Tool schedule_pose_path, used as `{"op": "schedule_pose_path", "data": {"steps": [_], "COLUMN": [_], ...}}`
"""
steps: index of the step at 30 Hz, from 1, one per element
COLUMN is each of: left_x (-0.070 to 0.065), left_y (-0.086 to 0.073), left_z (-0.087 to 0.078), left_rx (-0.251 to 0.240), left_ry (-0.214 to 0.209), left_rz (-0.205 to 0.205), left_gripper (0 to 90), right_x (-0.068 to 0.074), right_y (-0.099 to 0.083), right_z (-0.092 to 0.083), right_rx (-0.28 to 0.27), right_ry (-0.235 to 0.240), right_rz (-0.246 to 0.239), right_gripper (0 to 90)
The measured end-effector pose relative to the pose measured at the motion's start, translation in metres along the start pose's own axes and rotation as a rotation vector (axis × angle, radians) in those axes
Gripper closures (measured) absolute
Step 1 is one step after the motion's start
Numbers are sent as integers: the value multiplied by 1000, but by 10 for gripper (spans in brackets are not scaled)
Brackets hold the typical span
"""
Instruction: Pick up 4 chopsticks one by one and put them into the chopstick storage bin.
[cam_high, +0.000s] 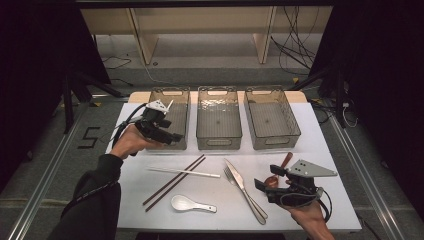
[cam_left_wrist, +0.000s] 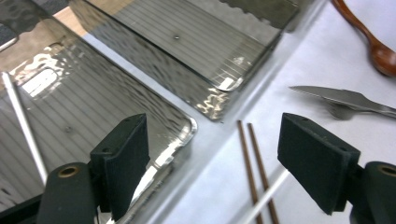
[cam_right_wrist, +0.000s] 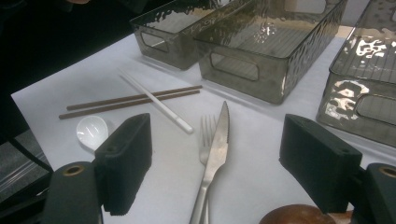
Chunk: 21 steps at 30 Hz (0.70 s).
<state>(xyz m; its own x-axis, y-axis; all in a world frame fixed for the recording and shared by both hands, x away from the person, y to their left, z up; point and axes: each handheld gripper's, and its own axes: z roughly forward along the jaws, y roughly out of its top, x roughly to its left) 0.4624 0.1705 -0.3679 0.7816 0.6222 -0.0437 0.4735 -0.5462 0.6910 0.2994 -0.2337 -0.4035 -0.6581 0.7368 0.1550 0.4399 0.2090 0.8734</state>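
**Honestly, plenty of ways to botch this cutlery sort**

Looking at the left gripper (cam_high: 170, 136): jaws spread wide, nothing between them, hanging over the near end of the left bin (cam_high: 170, 90). One white chopstick (cam_left_wrist: 23, 126) lying inside that bin, along its floor. Its twin, the second white chopstick (cam_high: 182, 172), out on the table just in front of the left bin, lying across the brown chopsticks (cam_high: 172, 182).

Main risk right there: grab too low or too wide and end up pinching a brown one as well, or flicking the pair out of line. Could also clip the left bin's near wall with a jaw on the way down and shove the whole bin.

Over to the right gripper (cam_right_wrist: 215, 154), well off to the right of the left bin: jaws wide too, empty, poised just over the bowl of the wooden spoon (cam_high: 285, 161). Round, smooth bowl, so probably prone to squirting out of a careless pinch. Better to go for the handle.

Knife (cam_high: 240, 180) and fork (cam_right_wrist: 205, 128) close by, between that spoon and the left bin, easy to knock on a sloppy approach.
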Motion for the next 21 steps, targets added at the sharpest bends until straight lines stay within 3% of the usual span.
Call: {"op": "schedule_pose_path", "data": {"steps": [2,4,11,16,21], "left_x": [-7,-12,-26,-32,-36], "left_y": [-2,-5,-9,-14,-20], "left_z": [-1,-2,1,6,10], "left_rx": [7,7,30,94,135], "left_ry": [0,-27,-26,-16,-11], "left_rz": [17,31,65,107,123], "left_gripper": [226,223,189,189,185], "right_x": [0,1,1,1,1], "right_y": [0,0,0,0,0], "right_z": [0,-1,0,-1,-1], "right_rx": [-5,-6,-10,-9,-8], "right_ry": [-2,-2,-4,-4,-4], "right_rz": [1,-1,-5,-8,-7], "right_gripper": [262,262,261,261,262]}}
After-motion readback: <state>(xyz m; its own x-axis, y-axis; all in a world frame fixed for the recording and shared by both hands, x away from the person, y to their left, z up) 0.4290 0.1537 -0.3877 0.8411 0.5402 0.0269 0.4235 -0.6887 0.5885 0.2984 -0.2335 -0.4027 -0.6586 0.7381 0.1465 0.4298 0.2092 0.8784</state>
